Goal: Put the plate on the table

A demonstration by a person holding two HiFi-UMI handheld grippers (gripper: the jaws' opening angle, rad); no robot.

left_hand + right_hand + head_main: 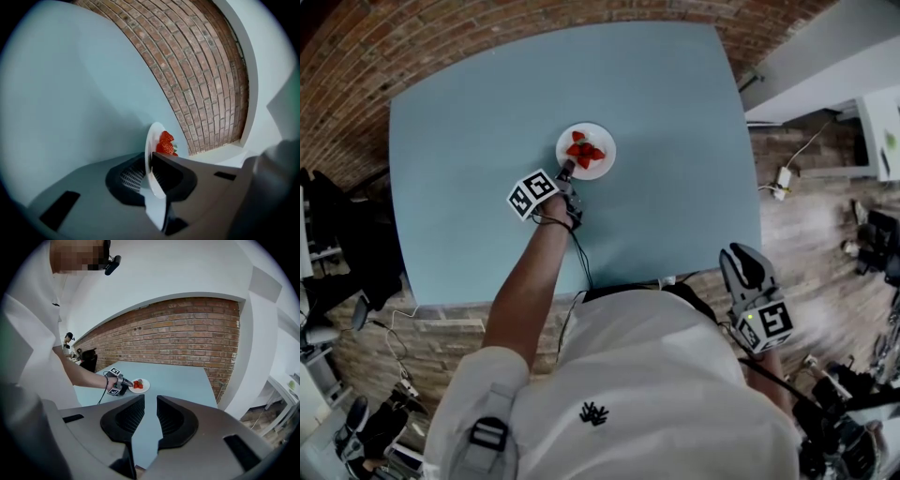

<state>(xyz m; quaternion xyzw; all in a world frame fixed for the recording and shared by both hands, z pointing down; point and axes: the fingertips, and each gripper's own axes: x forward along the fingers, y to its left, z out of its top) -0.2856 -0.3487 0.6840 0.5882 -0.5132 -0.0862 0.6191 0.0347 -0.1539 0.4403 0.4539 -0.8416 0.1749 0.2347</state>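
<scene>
A small white plate [606, 141] with red strawberries [584, 150] lies flat on the light-blue table [478, 187], a little beyond its middle. My left gripper [566, 172] reaches its near rim. In the left gripper view the plate [154, 136] stands edge-on between the jaws, the strawberries [165, 143] on its far side; the pads sit close to the rim with a slight gap, so my left gripper [151, 174] looks open. My right gripper [748, 268] hangs off the table's near right corner, beside my body. Its jaws [150, 420] are slightly apart, and it holds nothing. That view shows the plate [142, 390] far off.
A red brick wall [187, 338] runs behind the table. To the right, on the brick floor, lie a cable and a white plug block [783, 178] below a white counter [825, 56]. Dark equipment [337, 253] stands to the left of the table.
</scene>
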